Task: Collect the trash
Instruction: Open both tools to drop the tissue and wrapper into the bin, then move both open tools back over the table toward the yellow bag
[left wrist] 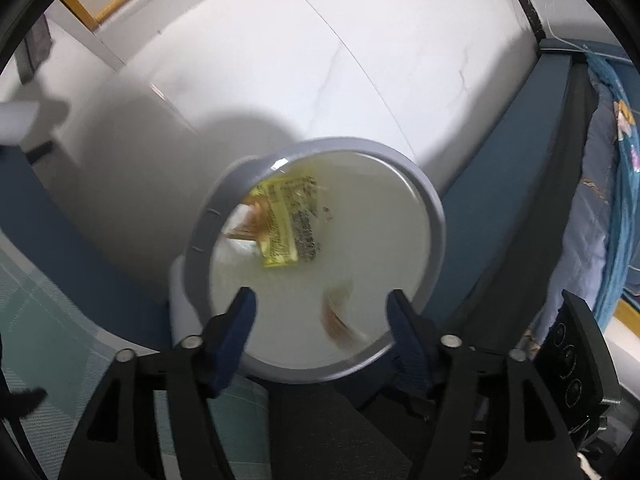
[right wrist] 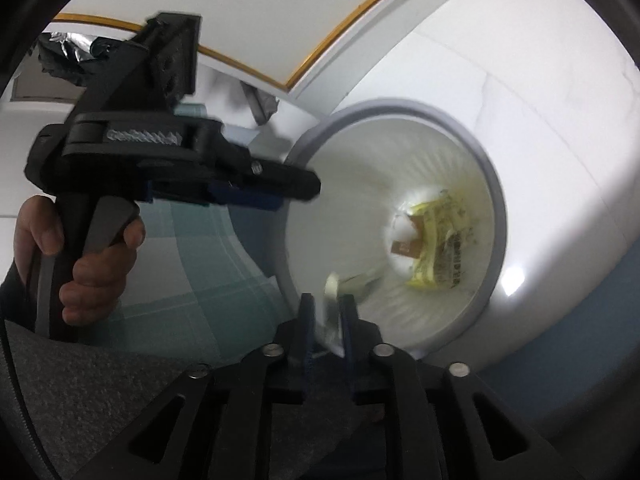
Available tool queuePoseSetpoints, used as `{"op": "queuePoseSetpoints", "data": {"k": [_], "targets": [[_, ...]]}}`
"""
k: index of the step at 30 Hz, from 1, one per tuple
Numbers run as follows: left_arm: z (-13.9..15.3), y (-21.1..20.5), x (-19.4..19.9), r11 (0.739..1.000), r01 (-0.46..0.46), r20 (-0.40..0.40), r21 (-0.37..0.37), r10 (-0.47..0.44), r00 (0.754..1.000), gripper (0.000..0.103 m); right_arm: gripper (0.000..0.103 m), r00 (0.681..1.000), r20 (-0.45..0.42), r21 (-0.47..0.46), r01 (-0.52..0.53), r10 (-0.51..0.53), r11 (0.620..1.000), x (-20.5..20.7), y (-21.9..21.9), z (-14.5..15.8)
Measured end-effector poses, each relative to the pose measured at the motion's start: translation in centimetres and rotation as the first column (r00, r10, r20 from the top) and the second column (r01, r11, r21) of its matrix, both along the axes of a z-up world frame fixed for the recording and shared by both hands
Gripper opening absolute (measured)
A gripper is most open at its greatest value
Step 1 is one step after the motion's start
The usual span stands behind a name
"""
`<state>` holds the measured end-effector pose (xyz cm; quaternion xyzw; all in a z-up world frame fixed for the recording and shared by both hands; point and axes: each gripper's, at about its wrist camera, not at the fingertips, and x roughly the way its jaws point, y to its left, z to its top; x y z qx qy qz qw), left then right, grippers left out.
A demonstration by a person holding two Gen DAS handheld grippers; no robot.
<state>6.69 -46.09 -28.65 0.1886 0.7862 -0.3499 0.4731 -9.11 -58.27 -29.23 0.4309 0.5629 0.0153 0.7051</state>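
A white trash bin with a grey rim [left wrist: 436,216] stands on the floor; it also shows in the right wrist view [right wrist: 490,176]. At its bottom lie a yellow printed wrapper [left wrist: 290,222] [right wrist: 434,256] and a brown-and-white scrap [left wrist: 246,226]. A blurred brown scrap [left wrist: 338,316] is in the air inside the bin, between my left fingers. My left gripper [left wrist: 322,310] is open over the bin's mouth. My right gripper [right wrist: 328,312] is shut on a pale, blurred piece of trash [right wrist: 332,292] at the bin's near rim. The left gripper's body [right wrist: 192,160] shows at upper left.
White tiled floor [left wrist: 320,60] lies around the bin. A blue bed frame [left wrist: 512,200] and patterned bedding [left wrist: 608,184] are at right. A green checked fabric [left wrist: 48,312] [right wrist: 192,280] lies at lower left. A black device with round buttons [left wrist: 576,364] sits lower right.
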Motion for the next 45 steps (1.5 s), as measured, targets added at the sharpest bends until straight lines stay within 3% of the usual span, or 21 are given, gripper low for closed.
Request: {"op": "queuePoseSetpoints", "data": {"k": [9, 14, 15, 18, 22, 28, 32, 37, 43, 45], "targets": [[4.7, 0.2, 1.2, 0.997, 0.023, 0.087, -0.072, -0.017, 0.996, 0.071, 0.039, 1.000, 0.008, -0.038, 0.014, -0.013, 0.999, -0.5, -0.1, 1.3], [8.1, 0.4, 1.7, 0.991, 0.019, 0.161, -0.136, 0.003, 0.987, 0.076, 0.046, 0.998, 0.051, -0.079, 0.050, -0.046, 0.996, -1.0, -1.2, 4.1], [9.0, 0.7, 2.0, 0.990, 0.025, 0.189, -0.138, 0.002, 0.982, 0.076, 0.051, 0.997, 0.064, -0.094, 0.059, -0.053, 0.994, -1.2, -1.4, 4.9], [11.6, 1.8, 2.5, 0.988, 0.037, 0.276, -0.152, 0.006, 0.961, 0.076, 0.053, 0.991, 0.112, -0.135, 0.094, -0.079, 0.986, -1.3, -2.4, 7.4], [14.5, 4.1, 3.1, 0.981, 0.010, 0.343, -0.192, 0.058, 0.938, 0.076, 0.064, 0.979, 0.174, -0.194, 0.136, -0.103, 0.972, -1.4, -3.4, 10.5], [19.7, 7.3, 2.2, 0.967, 0.012, 0.502, -0.253, 0.120, 0.857, 0.076, 0.068, 0.956, 0.280, -0.268, 0.167, -0.089, 0.949, -0.7, -3.0, 16.0], [23.0, 10.9, 1.9, 0.946, -0.038, 0.597, -0.323, 0.235, 0.767, 0.076, 0.073, 0.935, 0.348, -0.318, 0.191, -0.072, 0.929, -0.2, -1.7, 20.0], [27.1, 16.1, 1.7, 0.903, -0.119, 0.660, -0.412, 0.386, 0.644, 0.076, 0.075, 0.893, 0.446, -0.298, 0.209, -0.057, 0.932, 0.7, 0.5, 24.8], [31.7, 23.4, 1.1, 0.837, -0.182, 0.687, -0.517, 0.532, 0.495, 0.077, 0.084, 0.831, 0.557, -0.331, 0.208, 0.013, 0.921, 2.4, 5.0, 30.5], [33.3, 25.1, 1.0, 0.816, -0.196, 0.690, -0.543, 0.567, 0.449, 0.082, 0.085, 0.808, 0.587, -0.349, 0.193, 0.054, 0.917, 3.1, 7.1, 31.9]]}}
